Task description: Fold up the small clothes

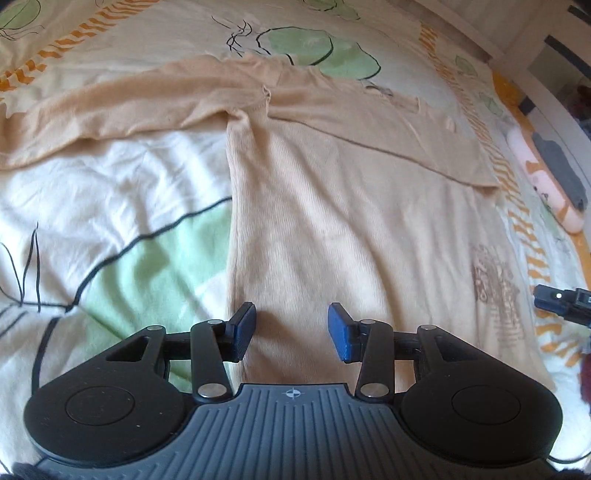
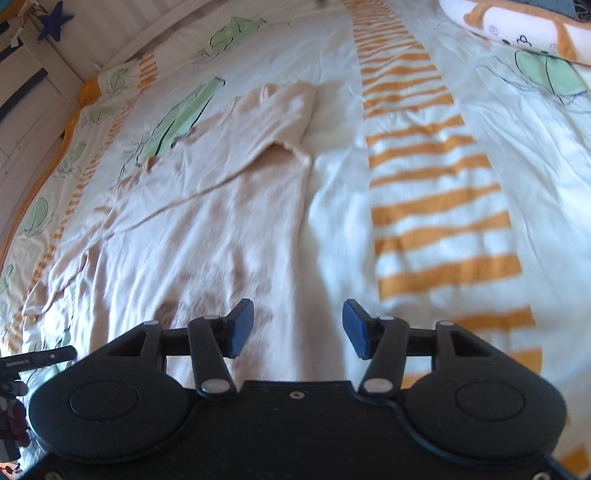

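Observation:
A peach long-sleeved top (image 1: pixel 332 206) lies flat on the bed cover. One sleeve (image 1: pixel 110 107) stretches out to the left, and the other sleeve (image 1: pixel 388 129) is folded slantwise across the chest. A faded brown print (image 1: pixel 495 284) shows near the right side. My left gripper (image 1: pixel 291 317) hovers open over the top's left edge, nothing between its blue pads. In the right wrist view the same top (image 2: pixel 207 221) fills the left centre. My right gripper (image 2: pixel 298 314) stands open above its right edge, holding nothing. Each gripper's tip shows at the edge of the other's view.
The bed cover (image 2: pixel 443 206) is cream with orange stripes and green leaf drawings. A pink and orange plush toy (image 1: pixel 550 177) lies at the cover's right side, also seen as the plush toy (image 2: pixel 517 29). White wooden panelling (image 2: pixel 44 110) borders the bed.

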